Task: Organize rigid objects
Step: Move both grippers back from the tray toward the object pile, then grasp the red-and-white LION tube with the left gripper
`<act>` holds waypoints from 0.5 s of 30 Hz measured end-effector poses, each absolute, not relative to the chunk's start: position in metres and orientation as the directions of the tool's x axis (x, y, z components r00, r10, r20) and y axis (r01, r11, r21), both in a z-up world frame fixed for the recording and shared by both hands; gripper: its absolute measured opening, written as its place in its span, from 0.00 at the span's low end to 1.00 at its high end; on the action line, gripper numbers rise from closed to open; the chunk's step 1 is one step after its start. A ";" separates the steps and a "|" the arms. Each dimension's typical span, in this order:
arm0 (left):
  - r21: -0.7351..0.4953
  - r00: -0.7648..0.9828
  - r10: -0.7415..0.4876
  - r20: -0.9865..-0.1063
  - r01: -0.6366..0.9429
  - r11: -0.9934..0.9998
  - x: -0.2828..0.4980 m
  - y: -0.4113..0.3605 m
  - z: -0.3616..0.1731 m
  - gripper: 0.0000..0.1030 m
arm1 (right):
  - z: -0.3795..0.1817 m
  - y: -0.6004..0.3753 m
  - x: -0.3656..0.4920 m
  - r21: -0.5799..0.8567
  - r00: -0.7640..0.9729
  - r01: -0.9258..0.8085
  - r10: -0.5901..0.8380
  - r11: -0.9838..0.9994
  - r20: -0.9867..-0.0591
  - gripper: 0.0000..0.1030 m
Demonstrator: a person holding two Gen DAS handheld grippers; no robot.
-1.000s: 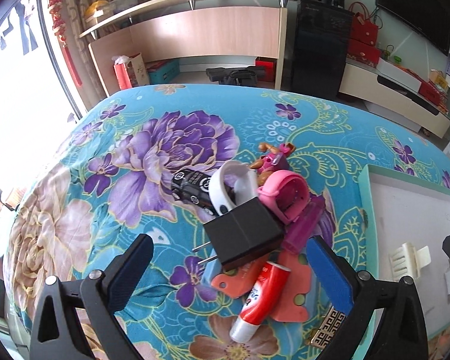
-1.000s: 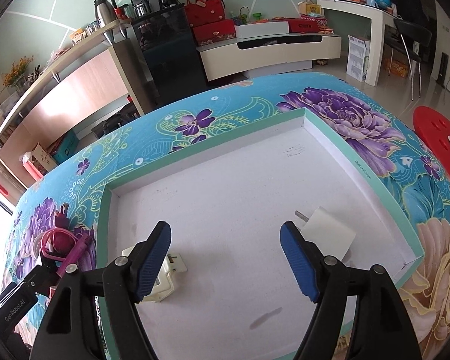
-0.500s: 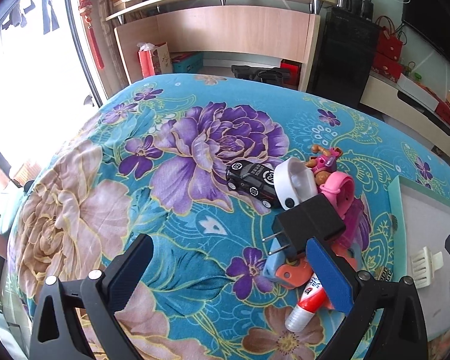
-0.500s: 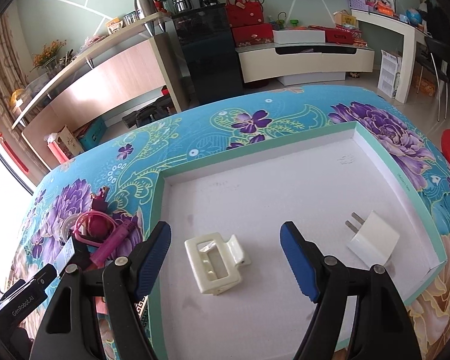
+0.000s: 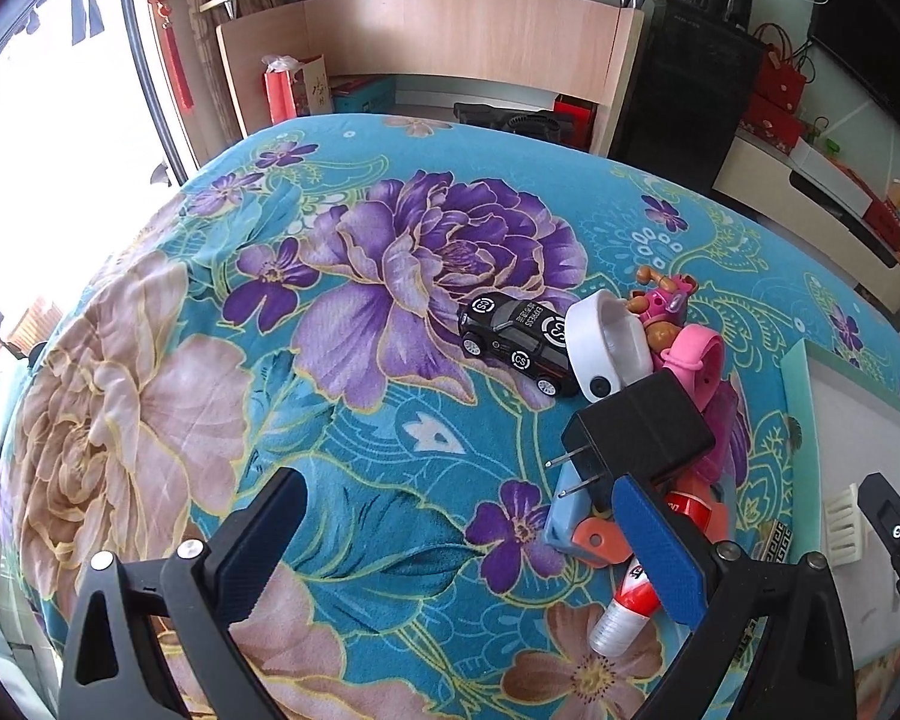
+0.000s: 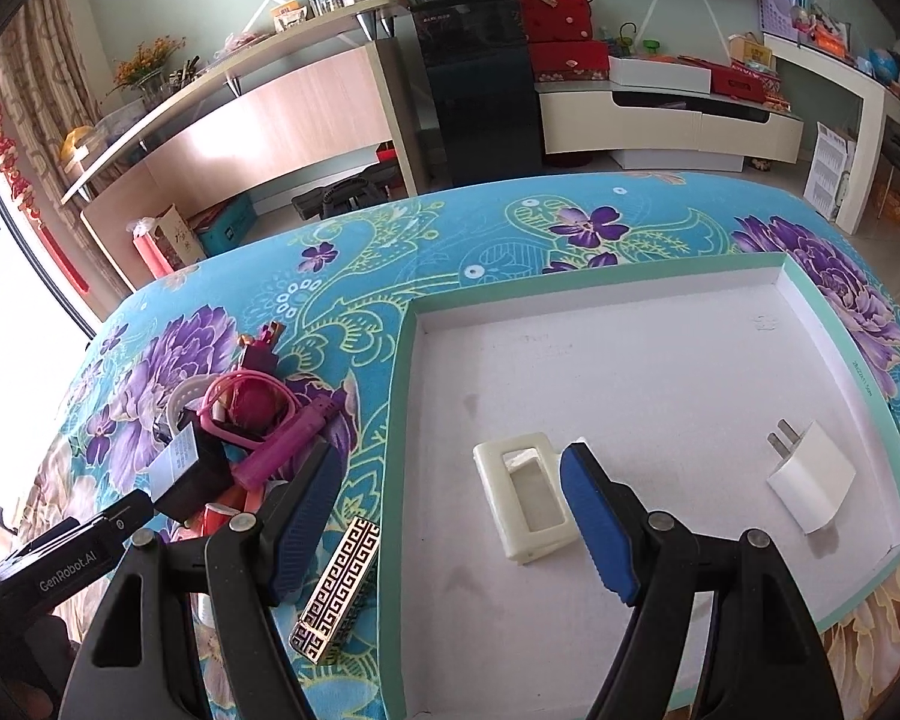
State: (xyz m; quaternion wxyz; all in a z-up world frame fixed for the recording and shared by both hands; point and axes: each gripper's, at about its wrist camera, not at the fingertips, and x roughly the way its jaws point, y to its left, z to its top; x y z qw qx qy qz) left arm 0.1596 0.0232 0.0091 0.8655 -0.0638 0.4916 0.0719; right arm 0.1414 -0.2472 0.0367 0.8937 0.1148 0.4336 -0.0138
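Left wrist view has swung left versus a second ago: the clutter pile that sat centred between the fingers now lies at right, and the left gripper [image 5: 456, 534] has mostly bare floral cloth [image 5: 222, 372] under its wide-open, empty jaws; the blue ribbed right pad overlaps the pile's near edge, contact unclear. Pile: matte black boxy charger [image 5: 648, 438] with two metal prongs pointing left, glossy black toy car [image 5: 513, 339] with round white decals, white plastic ring [image 5: 600, 348], pink toy figure [image 5: 663, 306], pink band [image 5: 699, 360], salmon flat plastic piece [image 5: 600, 540], red-and-white tube [image 5: 627, 606] with clear cap. Right wrist view has also shifted left since a second ago: tray [image 6: 399, 420] now sits right of centre and the pile is in frame at left. Right gripper [image 6: 450, 516] is open and holds nothing, straddling the tray's mint-green left wall. White-lined tray holds a cream rectangular plastic clip [image 6: 522, 492], partly behind the right pad, and a white two-prong plug [image 6: 807, 474] near the right wall. Gold-and-black key-pattern bar [image 6: 339, 588] lies on the cloth just outside the tray, beside the left pad. Magenta lighter [image 6: 288, 444] rests on the pile.
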 end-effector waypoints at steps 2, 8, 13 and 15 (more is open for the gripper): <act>-0.047 0.501 0.043 -0.864 -0.165 0.985 0.160 0.021 0.009 1.00 | 0.034 -0.245 0.142 0.198 0.616 0.121 0.083 0.973 -0.783 0.74; -0.061 0.469 -0.027 -0.883 -0.057 0.997 0.161 -0.001 0.002 1.00 | 0.030 -0.246 0.142 0.196 0.603 0.130 0.079 0.972 -0.794 0.74; -0.055 0.463 -0.047 -0.885 -0.003 0.998 0.161 -0.015 -0.002 1.00 | 0.028 -0.248 0.143 0.198 0.595 0.138 0.078 0.971 -0.800 0.74; -0.054 0.463 -0.052 -0.885 0.009 0.999 0.160 -0.019 -0.003 0.99 | 0.028 -0.249 0.143 0.204 0.595 0.136 0.085 0.969 -0.799 0.74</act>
